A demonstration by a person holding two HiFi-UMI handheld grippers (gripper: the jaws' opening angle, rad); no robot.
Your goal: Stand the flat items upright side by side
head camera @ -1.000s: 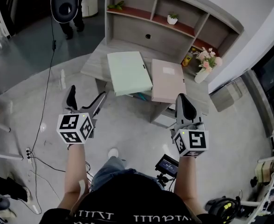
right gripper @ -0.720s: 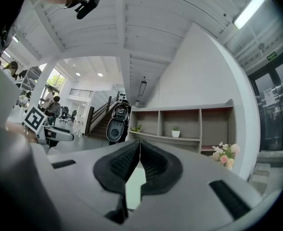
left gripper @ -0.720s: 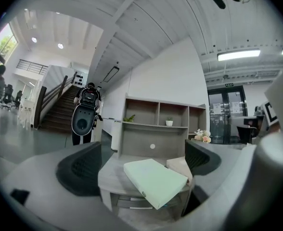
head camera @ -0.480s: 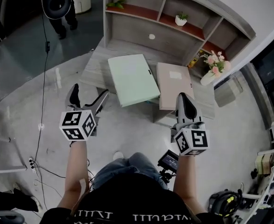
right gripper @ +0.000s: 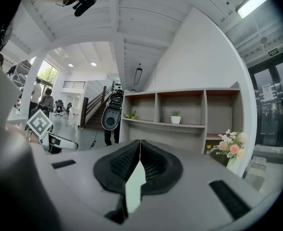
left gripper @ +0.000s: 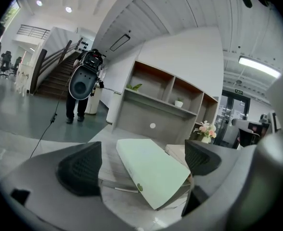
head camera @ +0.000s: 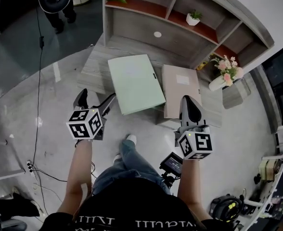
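Folders lie flat side by side on the grey wood-grain worktop [head camera: 94, 70]. The pale green folder [head camera: 134, 83] is on the left, its near corner overhanging the front edge, and the dusty pink folder [head camera: 180, 94] lies just beside it on the right. Both are broad, thin rectangles with matte covers. The pink one bears a small white label [head camera: 182, 79] whose print is too small to read. The green one shows a round green dot [left gripper: 140, 187] on its spine.

The left gripper [head camera: 96, 101] hovers short of the worktop, jaws spread wide with nothing between them, facing the green folder. The right gripper [head camera: 188, 105] is held by the pink folder's near edge, jaws pressed together and empty.

Behind the worktop rises a grey shelf unit [head camera: 146, 32] with reddish-brown boards, carrying a small plant [head camera: 193, 18] in a white pot. A white vase [head camera: 216, 83] of pink flowers stands at the worktop's right rear. Glossy grey floor [head camera: 26, 95] lies around, crossed by a black cable [head camera: 41, 42]. A person [head camera: 55, 1], perhaps wearing a round black pack, stands far back.
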